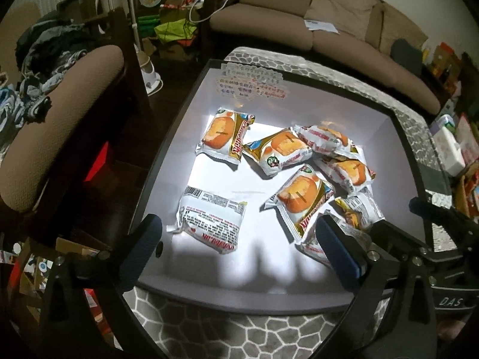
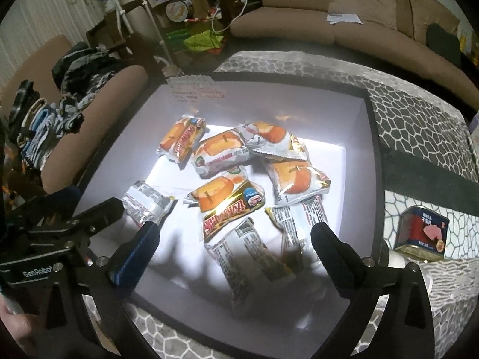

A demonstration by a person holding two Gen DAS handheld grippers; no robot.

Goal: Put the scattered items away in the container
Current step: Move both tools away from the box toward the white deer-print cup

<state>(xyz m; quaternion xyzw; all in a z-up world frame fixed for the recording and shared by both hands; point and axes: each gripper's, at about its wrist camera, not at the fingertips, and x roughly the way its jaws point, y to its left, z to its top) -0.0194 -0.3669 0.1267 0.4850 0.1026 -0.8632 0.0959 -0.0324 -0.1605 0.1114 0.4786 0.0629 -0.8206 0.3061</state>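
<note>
Eight or so snack packets [image 1: 301, 199] lie inside the container [image 1: 185, 113], a white box with a dark rim, sitting on the patterned tablecloth [image 2: 419, 125]. Most are bunched toward the right half of its floor, some overlapping; one packet [image 1: 209, 220] lies face down on its own near the left wall, printed back up. They look like sealed foil wrappers around soft cakes: light, puffy with air, glossy and likely slippery, easy to crush if I squeeze hard. If I had to take one again, I would pinch across the middle of the pillow with gentle pressure, or catch a crimped end seam, which is flat and stiffer.

Both my tools hang above the box's near edge, angled down into it. On the left gripper [image 1: 239, 243] the fingers stand wide apart with nothing between them; the lone face-down packet lies below and beyond the gap, untouched. On the right gripper [image 2: 235, 248] the fingers are equally spread and empty, with two back-up packets [image 2: 251, 257] on the box floor under them, in my shadow.

Outside the box, one red tin [image 2: 422, 233] stands on the cloth just beside the right wall. It is rigid and probably heavier than the cakes, so I judge it the remaining stray; a firm grip across its flat sides would suit. Beyond the table are the beige sofa [image 2: 299, 24] and a chair piled with clothes [image 1: 45, 59].
</note>
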